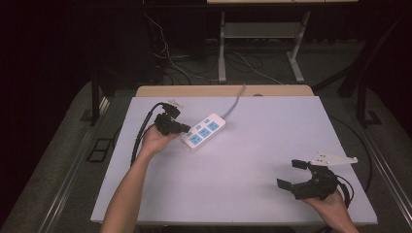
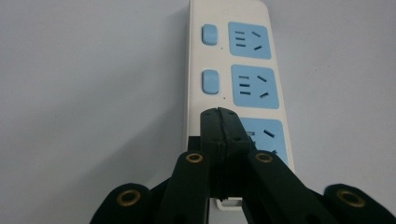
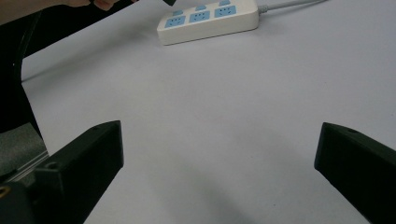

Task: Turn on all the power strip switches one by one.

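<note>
Power strip [image 1: 204,131] sits left of centre on the white table [image 1: 252,194], lying diagonally, cord end toward the far right; its grey cable [image 1: 236,103] runs off the far edge. White body, three blue sockets [image 2: 254,86], each with a small blue switch [image 2: 210,82] beside it. Left gripper [image 1: 183,128] is at the strip's near-left end, jaws clenched tight together with nothing between them (the left gripper view has the closed tips right over the nearest socket and its switch; can't tell whether they actually touch). Left hand [image 1: 156,138] holds that gripper from the left, forearm coming in from the near edge. Right gripper [image 1: 292,174] is well apart, near the table's near-right corner, jaws spread wide and empty, pointing left toward the strip across bare tabletop. Right hand [image 1: 333,200] holds it at the near edge.
</note>
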The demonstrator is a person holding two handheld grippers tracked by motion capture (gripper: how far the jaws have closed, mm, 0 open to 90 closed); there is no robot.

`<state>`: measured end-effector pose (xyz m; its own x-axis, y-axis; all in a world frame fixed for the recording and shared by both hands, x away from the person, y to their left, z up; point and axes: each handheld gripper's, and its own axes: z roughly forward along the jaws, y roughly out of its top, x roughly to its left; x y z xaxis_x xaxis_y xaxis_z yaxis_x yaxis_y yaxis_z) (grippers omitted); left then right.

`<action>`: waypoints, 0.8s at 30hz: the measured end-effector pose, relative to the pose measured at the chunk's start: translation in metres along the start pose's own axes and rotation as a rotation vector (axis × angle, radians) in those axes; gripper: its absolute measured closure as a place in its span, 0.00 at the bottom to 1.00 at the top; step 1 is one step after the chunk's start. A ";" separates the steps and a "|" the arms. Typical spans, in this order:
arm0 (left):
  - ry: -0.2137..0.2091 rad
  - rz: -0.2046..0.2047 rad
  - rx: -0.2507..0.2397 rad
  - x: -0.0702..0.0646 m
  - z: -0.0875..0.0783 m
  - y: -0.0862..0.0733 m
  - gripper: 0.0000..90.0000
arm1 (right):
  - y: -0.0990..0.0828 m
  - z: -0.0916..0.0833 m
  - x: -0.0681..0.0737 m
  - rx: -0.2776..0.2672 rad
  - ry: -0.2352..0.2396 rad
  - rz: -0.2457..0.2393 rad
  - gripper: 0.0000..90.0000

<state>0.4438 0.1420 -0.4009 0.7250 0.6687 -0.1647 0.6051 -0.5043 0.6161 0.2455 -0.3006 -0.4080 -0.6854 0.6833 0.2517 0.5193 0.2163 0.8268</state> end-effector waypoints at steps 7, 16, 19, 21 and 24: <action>0.001 -0.003 0.008 0.001 0.007 -0.003 0.99 | 0.000 0.000 0.000 0.002 -0.001 0.001 0.01; -0.014 -0.013 -0.017 0.002 0.011 -0.006 1.00 | 0.000 0.000 -0.001 0.004 -0.003 0.000 0.01; -0.003 0.005 -0.013 0.001 0.011 -0.007 1.00 | -0.001 0.000 0.000 0.005 -0.003 -0.001 0.01; -0.013 -0.014 -0.015 0.002 0.011 -0.007 1.00 | -0.001 0.000 0.000 0.003 -0.002 -0.004 0.01; 0.000 -0.014 -0.003 0.003 0.012 -0.006 1.00 | -0.001 0.000 0.000 0.002 -0.003 -0.005 0.01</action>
<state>0.4458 0.1405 -0.4144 0.7169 0.6753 -0.1734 0.6139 -0.4936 0.6161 0.2449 -0.3007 -0.4083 -0.6863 0.6846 0.2456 0.5168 0.2213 0.8270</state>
